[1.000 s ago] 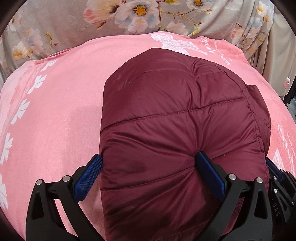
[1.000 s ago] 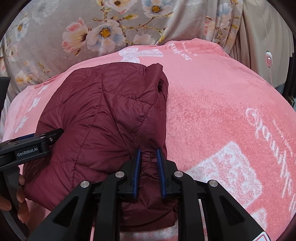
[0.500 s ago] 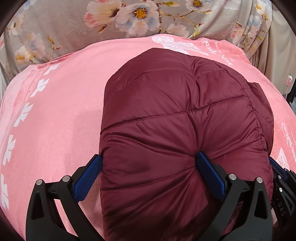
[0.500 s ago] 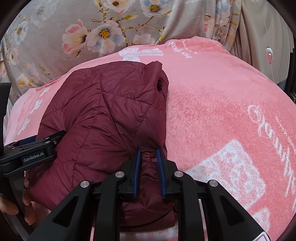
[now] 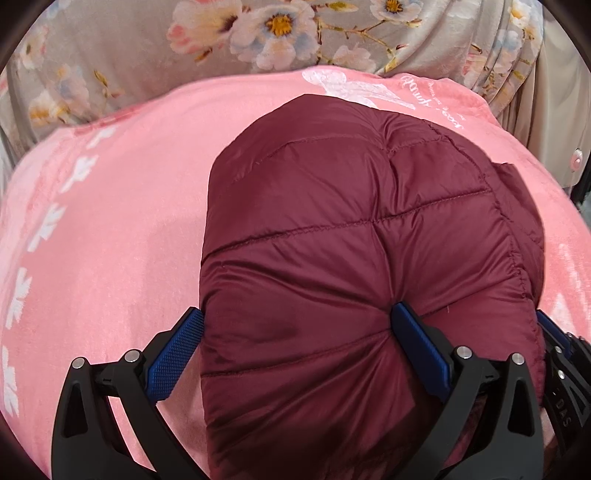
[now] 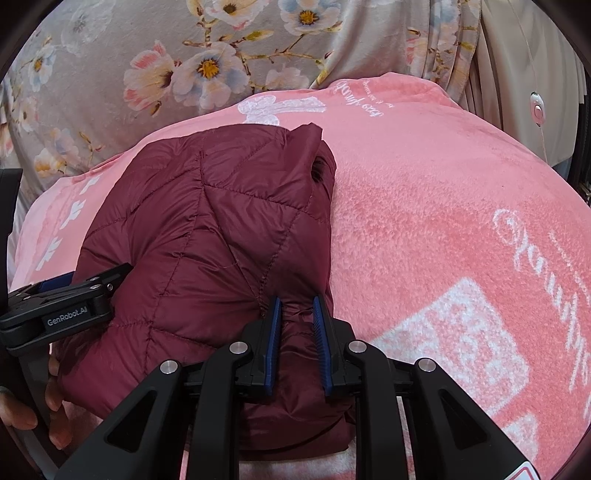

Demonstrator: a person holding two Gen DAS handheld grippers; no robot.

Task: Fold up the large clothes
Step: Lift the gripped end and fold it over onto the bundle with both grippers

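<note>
A maroon quilted puffer jacket [image 5: 354,258] lies bunched in a folded bundle on a pink blanket [image 5: 110,240]. My left gripper [image 5: 295,325] is wide open, its blue pads straddling the jacket's near left part, which bulges up between them. My right gripper [image 6: 297,306] is shut on a pinch of the jacket's [image 6: 207,236] near right edge. The left gripper's black body [image 6: 66,306] shows at the left of the right wrist view, against the jacket's side.
The pink blanket [image 6: 443,221] with white prints covers the bed. Grey floral fabric [image 5: 258,33] hangs behind it. A beige curtain and a small white switch [image 6: 537,110] are at the far right. The person's fingers [image 6: 55,406] show at the lower left.
Both grippers and the jacket have shifted slightly; the jacket bundle sits a little farther back on the blanket. Grips are unchanged.
</note>
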